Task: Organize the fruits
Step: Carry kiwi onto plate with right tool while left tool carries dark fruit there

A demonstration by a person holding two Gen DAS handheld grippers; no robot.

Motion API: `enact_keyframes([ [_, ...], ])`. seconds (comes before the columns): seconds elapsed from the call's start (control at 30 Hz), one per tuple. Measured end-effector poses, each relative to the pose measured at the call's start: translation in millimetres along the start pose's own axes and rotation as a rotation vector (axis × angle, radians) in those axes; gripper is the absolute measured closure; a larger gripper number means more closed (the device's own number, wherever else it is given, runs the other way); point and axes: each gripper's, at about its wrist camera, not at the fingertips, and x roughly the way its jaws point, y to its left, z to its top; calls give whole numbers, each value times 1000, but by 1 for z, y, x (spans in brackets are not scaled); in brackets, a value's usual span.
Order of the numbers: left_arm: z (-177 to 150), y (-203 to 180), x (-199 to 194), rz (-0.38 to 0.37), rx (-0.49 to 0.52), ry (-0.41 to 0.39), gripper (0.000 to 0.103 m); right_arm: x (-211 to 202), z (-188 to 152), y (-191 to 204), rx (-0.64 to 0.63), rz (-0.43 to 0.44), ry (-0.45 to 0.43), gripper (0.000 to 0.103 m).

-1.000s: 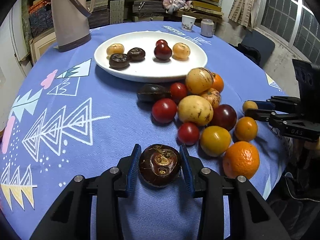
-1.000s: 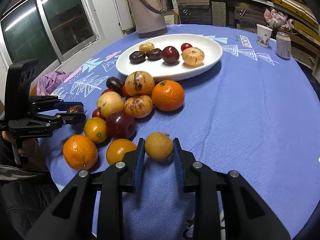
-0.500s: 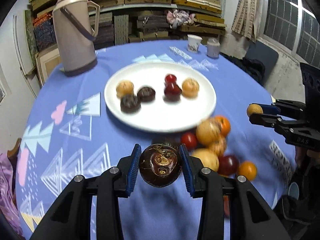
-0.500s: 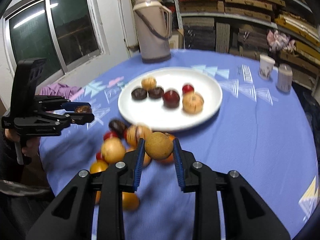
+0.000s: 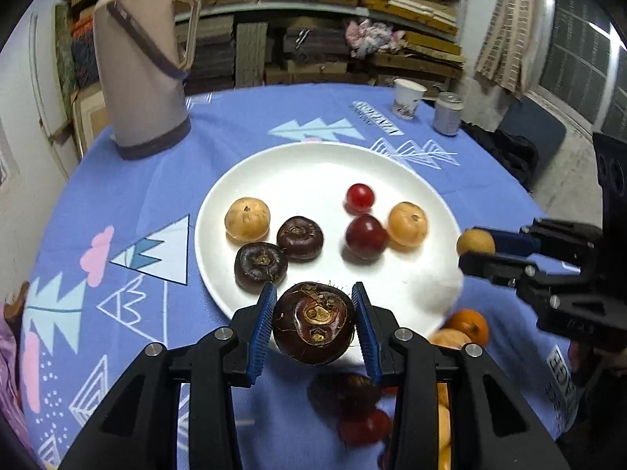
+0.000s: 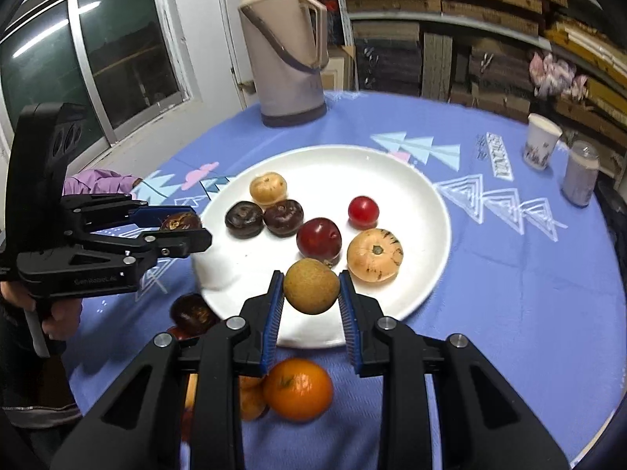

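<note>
Fruits point(image 5: 314, 322) gripped above white plate point(image 5: 313, 164)

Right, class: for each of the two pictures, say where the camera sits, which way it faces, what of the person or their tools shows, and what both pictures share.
Left wrist: on the left hand-held gripper, facing forward and down at the plate; its fingers clamp a dark fruit; right hand-held gripper at right.
Right wrist: on the right gripper, facing the plate; fingers clamp a tan fruit; left gripper and a hand at left.
Shared: plate, flask, cup, can.
</note>
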Motion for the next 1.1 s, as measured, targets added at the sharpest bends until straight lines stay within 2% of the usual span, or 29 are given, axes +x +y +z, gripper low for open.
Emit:
enact_keyframes([
  [0.37, 9, 16, 43, 42, -84, 80, 63, 42, 6, -16, 63, -31, 71, 74],
  [0.4, 10, 15, 44, 53, -83, 79, 62, 43, 7, -18, 71, -34, 70, 66],
  [0.43, 10, 15, 43, 58, -83, 73, 53, 41, 7, -21, 91, -40, 58, 57],
  [0.5, 11, 15, 38, 86, -89, 47, 35, 35, 6, -22, 101, -33, 35, 56],
  [0.7, 10, 14, 24, 79, -92, 27, 34, 21, -3, -23, 99, -35, 29, 51],
  [1.0, 2, 5, 4, 90, -84, 7, 33, -20, -15, -25, 142, -80, -66, 16],
  [1.1, -6, 2, -5, 105, -71, -3, 28, -37, -23, -17, 107, -109, -83, 11],
])
